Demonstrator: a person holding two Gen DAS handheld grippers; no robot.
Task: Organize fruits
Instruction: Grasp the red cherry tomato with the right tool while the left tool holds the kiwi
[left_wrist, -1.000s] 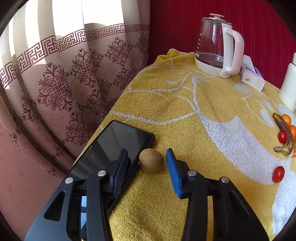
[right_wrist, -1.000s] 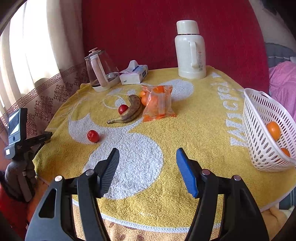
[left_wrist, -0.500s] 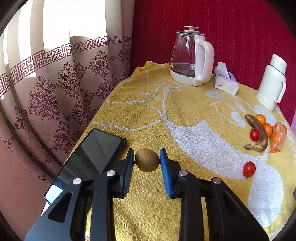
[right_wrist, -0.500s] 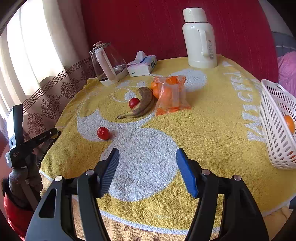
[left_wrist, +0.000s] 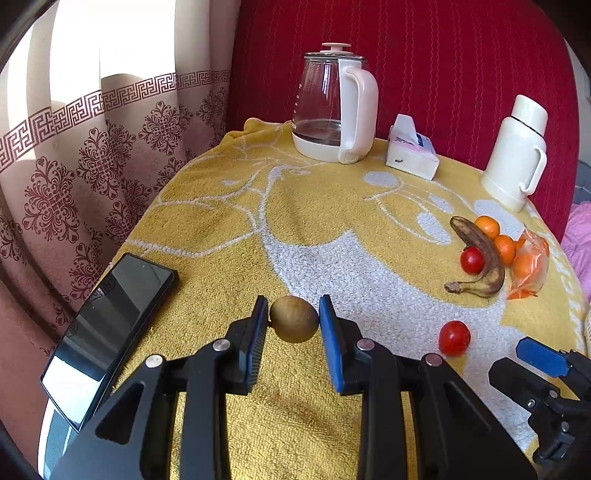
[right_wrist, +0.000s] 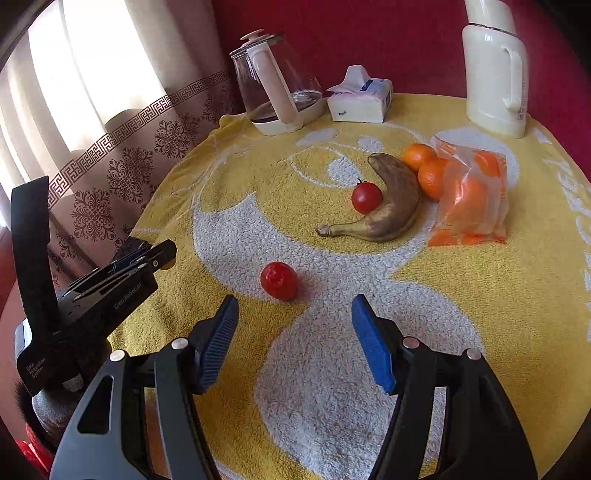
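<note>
A round table (left_wrist: 229, 206) under a yellow and white towel carried the whole job, with a glass kettle (left_wrist: 332, 110), a tissue pack (left_wrist: 412, 155) and a white flask (left_wrist: 517, 151) standing along its far edge and a phone (left_wrist: 110, 328) lying at its near left edge. No container for the fruit showed in either view.

The step in hand looked like the pick-up of one fruit. The left gripper (left_wrist: 293, 325) was clamped on a small brown kiwi-like fruit (left_wrist: 293, 319), its pads pressing the two sides, and the fruit seemed to hang just clear of the towel, though that could not be told for certain. The fruit was nearly round; its slightly longer axis ran from upper left to lower right, roughly across the jaws.

The right gripper (right_wrist: 295, 339) stood half open and empty, hovering over the towel with the nearer tomato (right_wrist: 279, 280) just ahead of its tips. The next move probably called for carrying the brown fruit off to wherever fruit is gathered, while the right closed on that tomato.

Further back, a spotted banana (right_wrist: 391, 206) lay curved around a second tomato (right_wrist: 366, 197), its stem toward the near left, touching loose oranges (right_wrist: 424, 166) and a bag of oranges (right_wrist: 471, 199).
</note>
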